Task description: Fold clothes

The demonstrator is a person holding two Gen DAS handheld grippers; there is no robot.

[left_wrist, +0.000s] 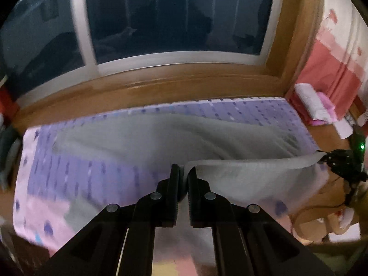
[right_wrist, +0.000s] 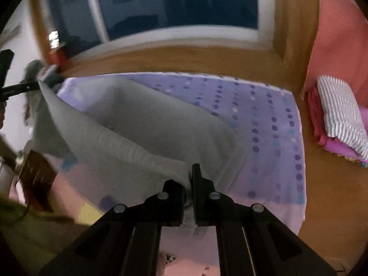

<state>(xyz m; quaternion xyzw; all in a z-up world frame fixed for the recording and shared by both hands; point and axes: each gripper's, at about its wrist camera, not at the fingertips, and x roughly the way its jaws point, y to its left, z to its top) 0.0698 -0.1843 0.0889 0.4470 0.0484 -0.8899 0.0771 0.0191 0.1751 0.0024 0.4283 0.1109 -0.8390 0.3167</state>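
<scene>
**Grey garment lifted by one edge, fold under way**

A dark window [left_wrist: 179, 16] in a wooden frame [left_wrist: 161, 80] fills the background, and below it a lilac spotted sheet [right_wrist: 264, 119] is spread flat on what looks like a wooden floor [right_wrist: 322, 195]. Whether it is a mat or bedding cannot be told.

The grey garment [left_wrist: 142, 135] lies on the sheet ahead of both pairs of jaws, its far part resting on the cloth while its near edge is raised. The left gripper [left_wrist: 184, 172] has its jaws nearly closed, with a corner of that edge pinched between them; from there the hem runs taut to the right toward the right gripper [left_wrist: 340, 163], seen at the side of the left wrist view. The right gripper's own camera shows its jaws close together on the other corner, the fabric rising away to the left of them. Motion blur hides the collar and sleeves, so the type of garment is unclear.

To the right of the jaws, off the sheet, sits a pile of folded clothes [right_wrist: 340, 115], striped on top of pink and red, which suggests some pieces are finished. For this garment, the first fold appears only begun: the lifted edge has yet to be carried over and laid down, and any further folds and stacking remain.
</scene>
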